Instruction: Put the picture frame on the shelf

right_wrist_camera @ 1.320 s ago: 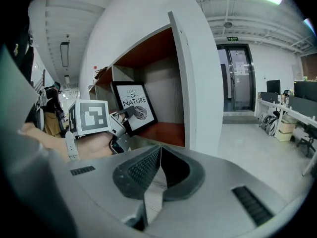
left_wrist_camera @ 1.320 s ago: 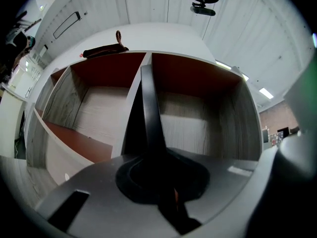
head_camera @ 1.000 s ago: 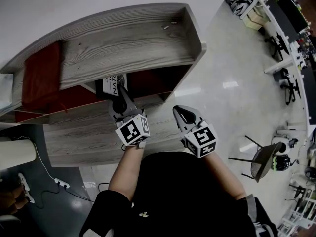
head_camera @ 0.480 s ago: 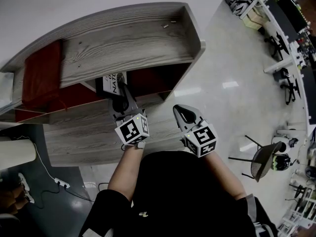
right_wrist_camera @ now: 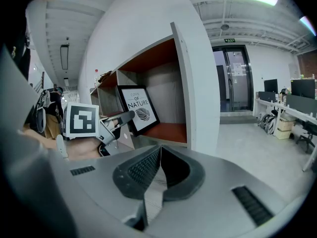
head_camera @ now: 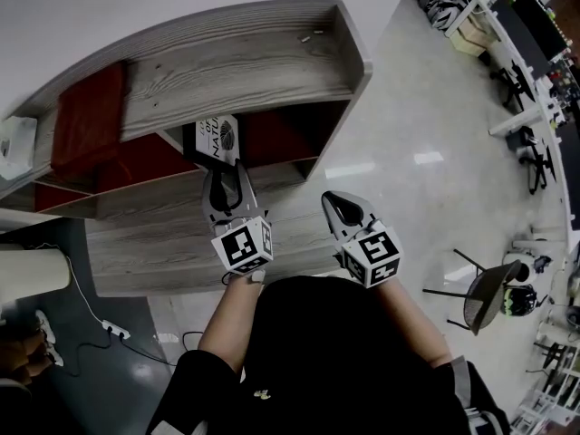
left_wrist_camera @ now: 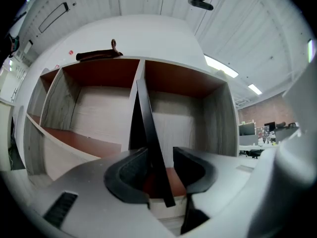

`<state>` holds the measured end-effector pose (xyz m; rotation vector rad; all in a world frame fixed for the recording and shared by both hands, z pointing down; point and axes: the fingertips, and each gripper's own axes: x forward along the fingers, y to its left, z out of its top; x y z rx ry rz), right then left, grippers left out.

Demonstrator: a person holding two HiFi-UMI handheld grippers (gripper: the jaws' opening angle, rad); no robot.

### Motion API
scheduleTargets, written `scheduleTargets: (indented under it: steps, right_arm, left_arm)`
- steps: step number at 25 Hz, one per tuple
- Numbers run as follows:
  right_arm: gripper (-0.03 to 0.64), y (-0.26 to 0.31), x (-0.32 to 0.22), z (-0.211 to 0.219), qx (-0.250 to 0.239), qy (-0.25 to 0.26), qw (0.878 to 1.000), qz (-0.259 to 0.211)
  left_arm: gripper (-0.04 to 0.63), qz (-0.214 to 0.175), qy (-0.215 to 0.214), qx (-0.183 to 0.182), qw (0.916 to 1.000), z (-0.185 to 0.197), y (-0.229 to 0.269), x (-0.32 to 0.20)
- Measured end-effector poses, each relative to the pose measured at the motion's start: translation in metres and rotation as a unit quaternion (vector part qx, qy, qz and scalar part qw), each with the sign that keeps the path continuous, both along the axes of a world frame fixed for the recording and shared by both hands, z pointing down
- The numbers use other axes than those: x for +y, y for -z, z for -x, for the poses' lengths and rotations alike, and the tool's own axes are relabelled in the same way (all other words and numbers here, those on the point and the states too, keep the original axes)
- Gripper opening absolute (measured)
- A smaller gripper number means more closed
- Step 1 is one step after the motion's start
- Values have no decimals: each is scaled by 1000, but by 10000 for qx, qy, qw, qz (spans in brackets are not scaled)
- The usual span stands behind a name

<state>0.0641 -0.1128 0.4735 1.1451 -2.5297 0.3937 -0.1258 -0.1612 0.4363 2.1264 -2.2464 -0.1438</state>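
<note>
So the shelf was a grey wood-grain unit with reddish-brown lining inside its compartments, and the picture frame was standing in the end compartment, right next to the outer side panel. It sat on that compartment's red-brown floor, leaning back a bit. The print in the black frame read "OF NATURE" in capitals with a little leaf-ish drawing under it; there was a smaller word above that, too tiny for me to read. The other compartments I could see into from the left gripper view looked bare. On top of the shelf there was a dark red thing lying flat near the far end. The left gripper was up at the frame with its jaws spreading open, the frame's thin black edge standing between them and a visible gap on the right side. The right gripper hung back beside it, well apart from the frame, jaws pressed together with nothing in them.
</note>
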Motion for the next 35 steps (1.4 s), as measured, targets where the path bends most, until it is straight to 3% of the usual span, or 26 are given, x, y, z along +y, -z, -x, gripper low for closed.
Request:
scheduleTargets:
  steps: [6, 12, 17, 20, 35]
  right_arm:
    - [0, 1, 16, 6, -143, 74, 9999, 18]
    - [0, 1, 27, 18, -312, 230, 9992, 39]
    - [0, 9, 39, 32, -425, 440, 9981, -12]
    - [0, 15, 46, 40, -420, 602, 9972, -104]
    - [0, 28, 86, 73, -480, 1356, 9891, -322]
  left_arm:
    - [150, 193, -303, -202, 9992, -4, 2, 37]
    - [150, 486, -774, -65, 9958, -2, 2, 69]
    - [57, 669, -1236, 103, 9900, -2, 5, 93]
    - [12, 850, -1556, 116, 9841, -3, 2, 107]
    - [9, 1268, -2837, 262, 9501, -1, -4, 162]
